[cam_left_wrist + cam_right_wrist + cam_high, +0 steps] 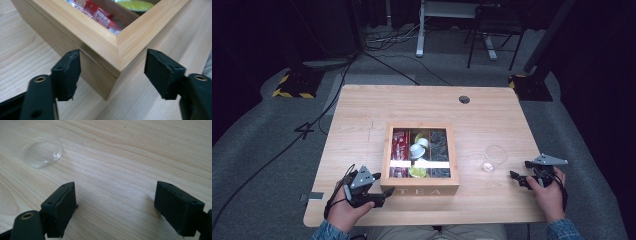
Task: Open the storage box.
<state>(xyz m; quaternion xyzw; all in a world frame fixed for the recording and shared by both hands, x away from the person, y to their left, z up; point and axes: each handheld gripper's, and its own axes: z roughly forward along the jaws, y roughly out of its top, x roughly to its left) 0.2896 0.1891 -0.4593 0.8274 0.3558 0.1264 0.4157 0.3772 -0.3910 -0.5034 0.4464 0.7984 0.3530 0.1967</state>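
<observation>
Where it stands, the tea box [420, 189] is pale wood, glass-lidded.

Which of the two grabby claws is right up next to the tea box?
The left gripper. Its open jaws straddle the near left corner of the wooden tea box. The right gripper sits farther off, beside the clear glass cup.

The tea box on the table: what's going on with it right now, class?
A person sits at a wooden table with a two-jaw gripper in each hand. The left gripper is at the near left corner of the wooden tea box, its open jaws straddling that corner without pressing on it. The box lid is shut, and red packets and other items show through it. The right gripper rests open over bare tabletop, apart from a clear plastic cup standing to the right of the box.
</observation>
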